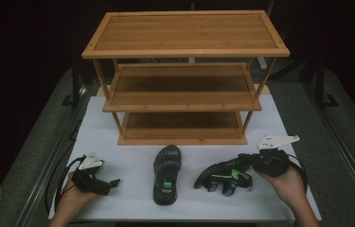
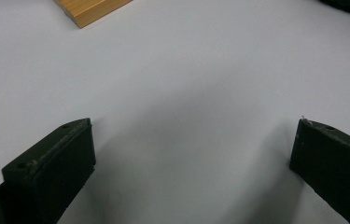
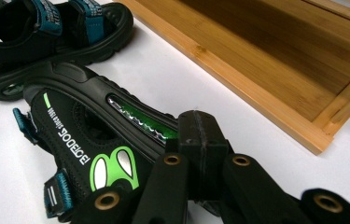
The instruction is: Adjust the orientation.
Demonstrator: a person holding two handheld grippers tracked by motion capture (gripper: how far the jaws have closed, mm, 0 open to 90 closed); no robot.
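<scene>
Now the right gripper (image 1: 247,162) fingers (image 3: 204,140) clamp the tipped sandal's (image 1: 222,176) sole.

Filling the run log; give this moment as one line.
left gripper: open, empty | right gripper: shut on tipped sandal | other sandal: flat on table | rack: bare

Two sandals (image 1: 167,174) (image 1: 222,177) before the shelf rack (image 1: 184,80)
</scene>
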